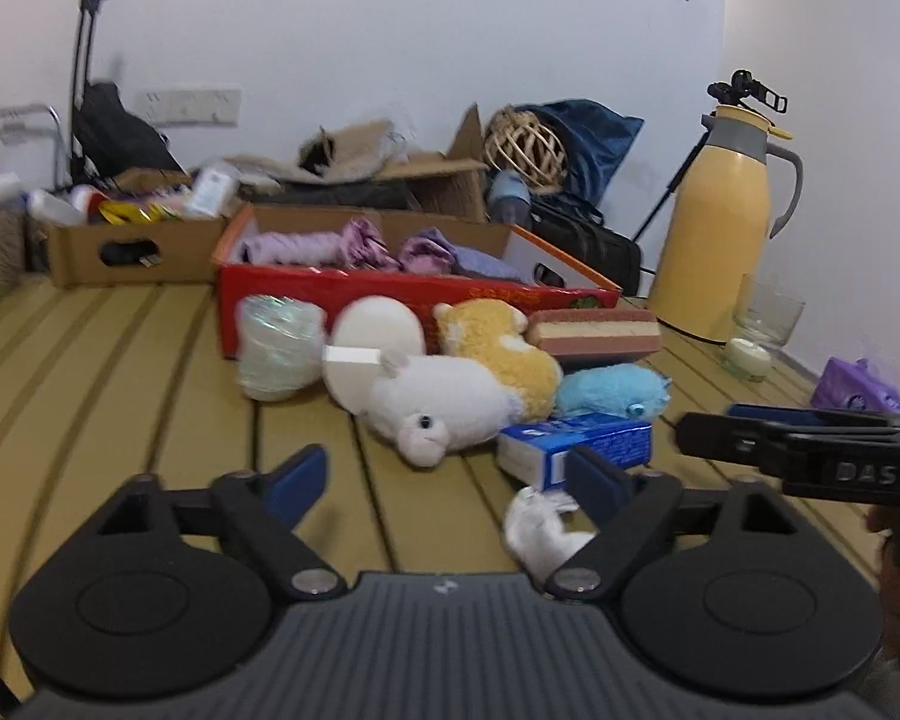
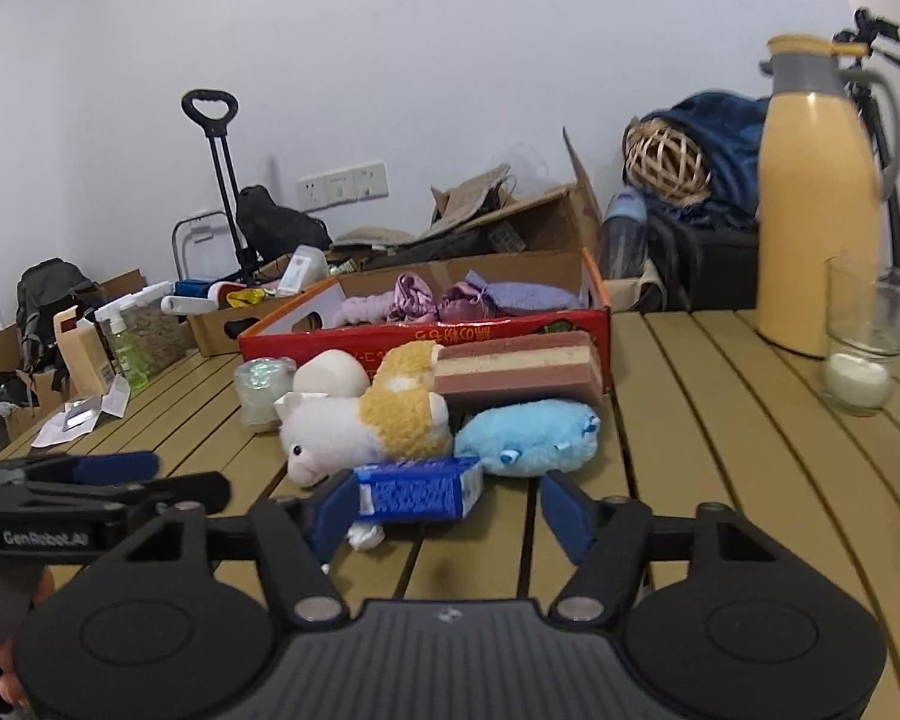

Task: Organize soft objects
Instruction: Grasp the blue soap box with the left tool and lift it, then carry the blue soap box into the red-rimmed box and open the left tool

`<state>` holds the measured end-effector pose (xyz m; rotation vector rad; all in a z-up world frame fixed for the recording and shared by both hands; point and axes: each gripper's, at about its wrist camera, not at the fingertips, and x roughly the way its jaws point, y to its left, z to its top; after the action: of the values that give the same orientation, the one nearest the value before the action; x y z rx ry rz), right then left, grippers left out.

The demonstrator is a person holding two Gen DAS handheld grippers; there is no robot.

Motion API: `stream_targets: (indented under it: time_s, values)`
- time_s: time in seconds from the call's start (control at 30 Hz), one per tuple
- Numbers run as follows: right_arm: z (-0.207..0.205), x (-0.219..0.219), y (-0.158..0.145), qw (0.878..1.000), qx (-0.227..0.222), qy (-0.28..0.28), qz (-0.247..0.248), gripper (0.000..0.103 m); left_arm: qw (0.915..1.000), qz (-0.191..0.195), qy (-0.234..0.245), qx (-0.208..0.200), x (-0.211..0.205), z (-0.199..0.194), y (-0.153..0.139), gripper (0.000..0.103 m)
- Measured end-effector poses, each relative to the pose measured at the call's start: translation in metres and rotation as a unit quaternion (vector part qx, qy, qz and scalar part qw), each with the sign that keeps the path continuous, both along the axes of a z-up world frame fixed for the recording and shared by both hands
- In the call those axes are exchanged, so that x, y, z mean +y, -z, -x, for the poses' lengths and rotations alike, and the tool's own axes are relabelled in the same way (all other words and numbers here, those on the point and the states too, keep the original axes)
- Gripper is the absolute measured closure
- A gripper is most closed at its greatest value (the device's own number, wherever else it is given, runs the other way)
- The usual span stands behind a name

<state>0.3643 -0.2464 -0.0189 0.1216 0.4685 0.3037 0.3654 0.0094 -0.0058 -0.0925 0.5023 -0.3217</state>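
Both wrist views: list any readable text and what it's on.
"DAS": side of the black right gripper, seen from the left wrist view.
"GenRobot.AI": side of the black left gripper, seen from the right wrist view.
Yellow print on the red cardboard box: too blurred to read.
Print on the small blue and white carton: unreadable.

A plain white wall (image 2: 450, 60) stands behind a table (image 2: 720, 420) of yellowish wooden slats with dark gaps between them. A white row of sockets (image 2: 342, 185) sits low on the wall. The light is even and soft. At the right, a second wall (image 1: 840, 60) makes a corner.
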Motion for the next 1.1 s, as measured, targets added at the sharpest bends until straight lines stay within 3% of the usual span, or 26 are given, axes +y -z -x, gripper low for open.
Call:
stream_targets:
  time_s: [0.17,0.3,0.37,0.47,0.53,0.77,0.9,1.0,1.1]
  values:
    - [-0.032,0.002,0.008,0.999,0.019,-0.019,-0.039,0.042,0.9979,0.041,0.029,0.041,-0.010,-0.023,0.009,0.039]
    - [-0.047,-0.001,0.018,0.997,0.043,-0.025,-0.066,0.049,0.9915,0.091,0.061,0.070,-0.012,-0.041,0.012,0.053]
    - [-0.052,-0.002,0.023,0.995,0.057,-0.021,-0.078,0.050,0.9864,0.120,0.066,0.092,-0.013,-0.050,0.017,0.057]
    - [-0.059,-0.008,0.031,0.989,0.081,-0.024,-0.124,0.064,0.9726,0.176,0.071,0.134,-0.007,-0.060,0.028,0.068]
    - [-0.060,-0.011,0.036,0.986,0.089,-0.022,-0.137,0.065,0.9687,0.190,0.062,0.147,-0.004,-0.064,0.033,0.074]
    - [-0.061,-0.018,0.037,0.983,0.093,-0.017,-0.158,0.062,0.9594,0.226,0.056,0.160,0.000,-0.076,0.032,0.073]
    - [-0.076,-0.022,0.046,0.974,0.128,-0.011,-0.188,0.063,0.9567,0.231,0.034,0.174,-0.004,-0.086,0.034,0.078]
    - [-0.066,-0.023,0.040,0.975,0.129,-0.004,-0.180,0.074,0.9529,0.252,0.035,0.165,0.001,-0.073,0.026,0.079]
    - [-0.040,-0.023,0.023,0.980,0.100,-0.012,-0.170,0.083,0.9536,0.265,0.031,0.139,0.005,-0.054,0.011,0.079]
